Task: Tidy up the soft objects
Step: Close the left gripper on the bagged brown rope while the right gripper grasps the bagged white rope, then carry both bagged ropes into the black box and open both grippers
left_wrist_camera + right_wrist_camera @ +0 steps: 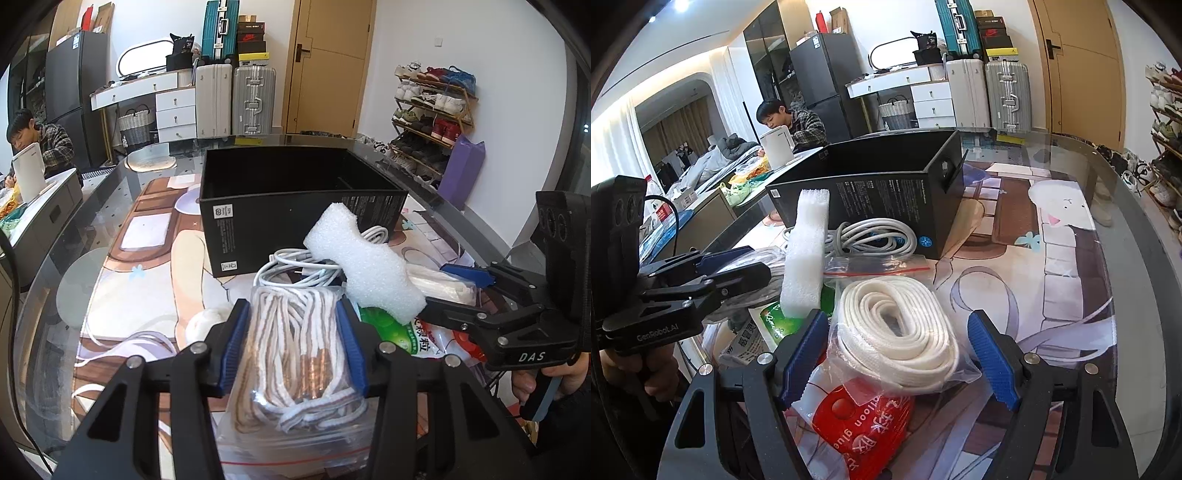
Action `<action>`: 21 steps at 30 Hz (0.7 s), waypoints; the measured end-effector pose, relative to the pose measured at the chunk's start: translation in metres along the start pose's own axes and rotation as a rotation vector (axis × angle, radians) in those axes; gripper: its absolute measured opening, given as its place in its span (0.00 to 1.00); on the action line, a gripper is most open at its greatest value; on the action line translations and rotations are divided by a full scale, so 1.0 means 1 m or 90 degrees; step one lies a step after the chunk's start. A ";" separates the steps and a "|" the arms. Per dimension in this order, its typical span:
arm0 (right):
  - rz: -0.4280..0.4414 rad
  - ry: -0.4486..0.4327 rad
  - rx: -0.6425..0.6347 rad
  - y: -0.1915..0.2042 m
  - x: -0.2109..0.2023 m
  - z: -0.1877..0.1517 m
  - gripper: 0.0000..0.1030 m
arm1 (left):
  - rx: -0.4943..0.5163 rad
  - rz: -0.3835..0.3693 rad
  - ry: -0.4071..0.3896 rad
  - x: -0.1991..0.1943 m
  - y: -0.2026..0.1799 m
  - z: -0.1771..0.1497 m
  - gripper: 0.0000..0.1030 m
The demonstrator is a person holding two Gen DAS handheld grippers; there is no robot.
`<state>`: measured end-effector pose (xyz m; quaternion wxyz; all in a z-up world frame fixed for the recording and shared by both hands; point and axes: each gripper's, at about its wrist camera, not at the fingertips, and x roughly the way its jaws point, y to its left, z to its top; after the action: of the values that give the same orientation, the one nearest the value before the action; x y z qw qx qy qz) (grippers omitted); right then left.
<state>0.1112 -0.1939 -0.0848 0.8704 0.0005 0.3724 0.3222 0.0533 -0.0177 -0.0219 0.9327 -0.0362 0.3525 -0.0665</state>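
Observation:
My left gripper [293, 308] is shut on a clear zip bag of brown-and-white cord [295, 343] and also shows at the left of the right wrist view [738, 264]. My right gripper [899, 321] is open, its blue pads on either side of a clear bag of coiled white strap [897, 332] without touching it. A white foam block [364, 264] [807, 254] leans on the pile. A coiled white cable [295, 271] [871, 234] lies in front of the open black box [295, 206] [886, 192].
A green-and-white packet [764, 332] and a red-printed bag [864, 428] lie under the pile. The glass table [1137, 236] has a printed mat. A shoe rack [428, 110], suitcases [255, 99] and a seated person [37, 144] are beyond the table.

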 end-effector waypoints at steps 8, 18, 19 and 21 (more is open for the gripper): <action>0.015 -0.001 0.006 -0.001 0.000 0.000 0.60 | 0.002 -0.008 -0.012 -0.008 0.000 0.000 0.42; -0.009 -0.039 -0.003 0.005 -0.019 -0.001 0.44 | -0.005 -0.016 -0.040 -0.025 0.002 0.002 0.41; -0.010 -0.043 -0.001 0.005 -0.023 -0.002 0.44 | -0.007 -0.017 -0.045 -0.028 0.002 0.003 0.41; -0.010 -0.050 0.004 0.004 -0.030 -0.003 0.44 | -0.008 -0.016 -0.053 -0.032 0.004 0.003 0.41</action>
<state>0.0921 -0.2081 -0.0666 0.8867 0.0128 0.3391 0.3140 0.0320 -0.0090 0.0004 0.9453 -0.0495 0.3136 -0.0745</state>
